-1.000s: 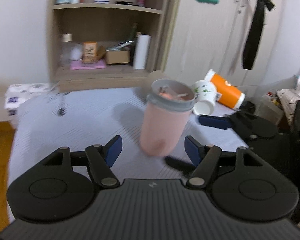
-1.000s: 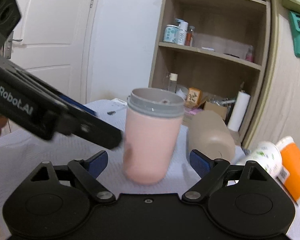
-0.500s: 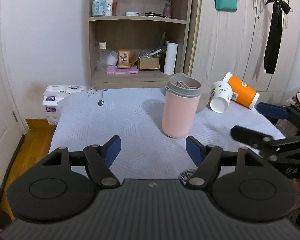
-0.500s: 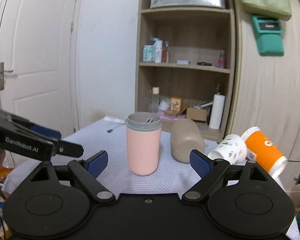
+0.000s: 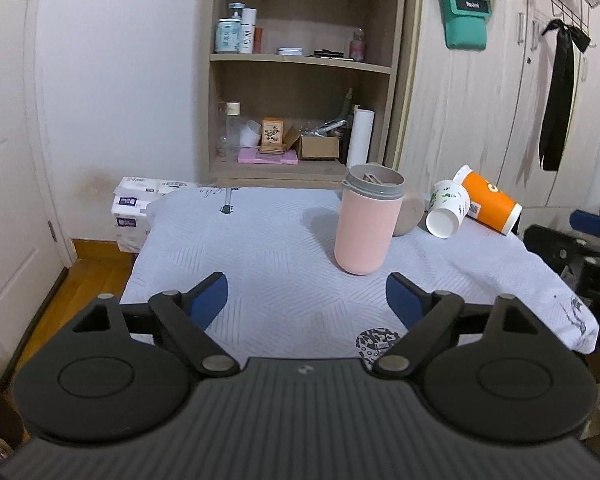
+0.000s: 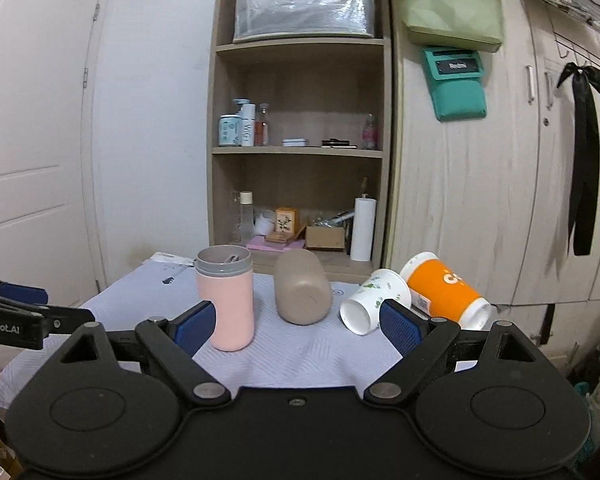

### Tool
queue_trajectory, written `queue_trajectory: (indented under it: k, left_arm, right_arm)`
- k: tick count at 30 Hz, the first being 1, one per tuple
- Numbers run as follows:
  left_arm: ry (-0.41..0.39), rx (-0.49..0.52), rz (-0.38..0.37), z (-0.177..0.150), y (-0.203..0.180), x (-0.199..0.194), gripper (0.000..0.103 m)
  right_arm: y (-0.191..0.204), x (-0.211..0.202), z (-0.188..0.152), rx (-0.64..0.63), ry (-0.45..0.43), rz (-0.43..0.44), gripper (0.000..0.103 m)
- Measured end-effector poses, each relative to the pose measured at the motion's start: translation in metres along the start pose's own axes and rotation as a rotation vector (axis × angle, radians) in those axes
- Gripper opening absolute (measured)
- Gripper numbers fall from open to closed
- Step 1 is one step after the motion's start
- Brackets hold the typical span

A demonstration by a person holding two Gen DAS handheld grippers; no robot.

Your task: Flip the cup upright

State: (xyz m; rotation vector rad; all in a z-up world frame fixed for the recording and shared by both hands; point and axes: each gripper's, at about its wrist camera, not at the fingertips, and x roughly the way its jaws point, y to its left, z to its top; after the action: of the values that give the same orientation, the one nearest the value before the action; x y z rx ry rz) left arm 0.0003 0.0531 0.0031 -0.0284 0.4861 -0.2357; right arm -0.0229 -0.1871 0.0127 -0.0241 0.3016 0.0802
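A pink cup with a grey rim (image 5: 365, 225) (image 6: 227, 298) stands upright on the table's grey-blue cloth (image 5: 260, 256). Behind it a taupe cup (image 6: 302, 287) (image 5: 409, 213) lies on its side. A white floral paper cup (image 6: 374, 301) (image 5: 446, 209) and an orange cup (image 6: 444, 289) (image 5: 487, 201) also lie on their sides. My left gripper (image 5: 306, 298) is open and empty, well short of the pink cup. My right gripper (image 6: 296, 325) is open and empty, back from the cups.
A wooden shelf unit (image 6: 300, 152) with bottles, boxes and a paper roll stands behind the table. Wardrobe doors (image 6: 480, 200) are at the right, a white door (image 6: 32, 160) at the left. Tissue packs (image 5: 140, 204) sit on the floor by the table's far left corner.
Both grippers have pulled back and away from the pink cup, which now stands alone and upright. The cup looks smaller and farther in both views.
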Motion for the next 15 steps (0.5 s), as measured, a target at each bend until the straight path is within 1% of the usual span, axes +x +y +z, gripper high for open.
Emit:
queue_trajectory:
  k: [1,2,6,8,11,12,13,15]
  left_arm:
    - [-0.002,-0.009,0.006,-0.001,0.000,0.000,0.091]
    - [-0.005,-0.008,0.010,-0.002,-0.001,-0.001,0.092]
    - [-0.023,0.018,0.039,-0.003,-0.006,-0.004,0.095]
    - [-0.028,0.023,0.038,-0.003,-0.009,-0.006,0.096]
    - [-0.034,0.024,0.040,-0.003,-0.013,-0.009,0.102]
    - [-0.033,0.024,0.043,-0.003,-0.015,-0.010,0.102]
    - [-0.023,0.026,0.065,-0.004,-0.017,-0.011,0.102]
    - [-0.029,0.034,0.095,-0.005,-0.018,-0.016,0.102]
  right_arm:
    - [0.000,-0.003,0.000,-0.002,-0.001,-0.002,0.092]
    - [0.001,-0.005,0.000,-0.002,-0.002,-0.007,0.092]
    - [-0.001,-0.014,0.002,0.007,-0.010,-0.009,0.094]
    - [-0.001,-0.016,0.001,0.004,-0.002,-0.013,0.103]
    - [0.001,-0.019,0.000,0.002,-0.003,-0.058,0.103]
    - [0.001,-0.020,0.000,-0.003,-0.004,-0.063,0.103]
    - [0.002,-0.021,0.000,-0.009,-0.003,-0.060,0.103]
    - [0.003,-0.023,0.001,-0.006,-0.002,-0.054,0.103]
